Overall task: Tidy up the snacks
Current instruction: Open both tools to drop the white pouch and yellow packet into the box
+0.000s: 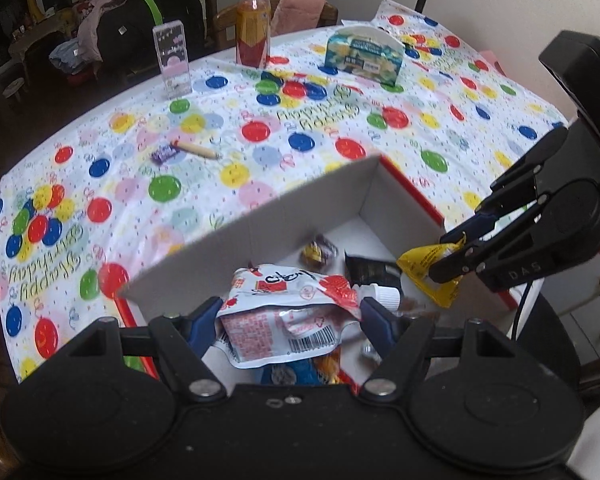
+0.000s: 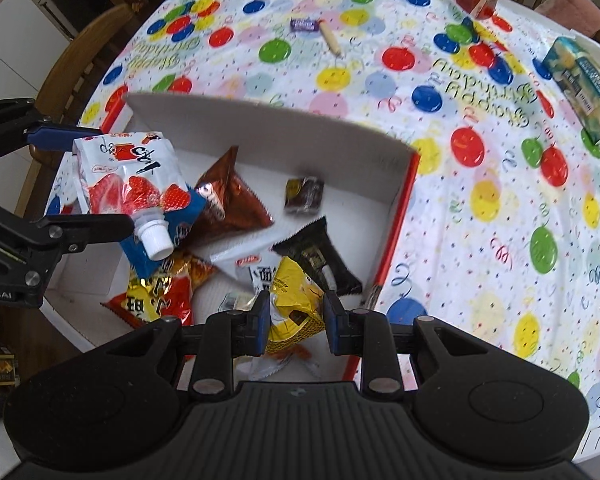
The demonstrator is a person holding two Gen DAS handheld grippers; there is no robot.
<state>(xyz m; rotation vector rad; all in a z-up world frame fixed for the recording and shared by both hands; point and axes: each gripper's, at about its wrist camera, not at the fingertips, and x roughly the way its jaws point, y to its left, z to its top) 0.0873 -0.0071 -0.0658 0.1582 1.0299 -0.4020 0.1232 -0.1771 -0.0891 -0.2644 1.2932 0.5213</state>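
**Two snacks held over the open box**

Holding a white spouted pouch [image 1: 288,312] in the left gripper [image 1: 290,318], jaws clamped on its sides, above the near end of the box [image 2: 268,132]. Pinching a yellow packet [image 2: 294,308] in the right gripper [image 2: 294,316], jaws closed on it, over the box's right side by the red rim.

Inside the box, on its white floor: a brown triangular packet [image 2: 232,200], a small dark square candy [image 2: 304,195], a black wrapper [image 2: 320,256], a white packet with dark print [image 2: 248,270], a red-and-yellow bag [image 2: 160,296], a blue packet [image 2: 172,236] just beneath the pouch. Overlapping toward the near corner, thinner toward the far wall.

Outside the box, on the balloon-print surface [image 2: 480,220]: a purple candy [image 2: 304,25] touching a tan stick [image 2: 330,38], well apart from the box. Farther back, a bottle [image 1: 254,26], a clear pink-printed box [image 1: 172,60] and a blue carton [image 1: 364,56], all upright.
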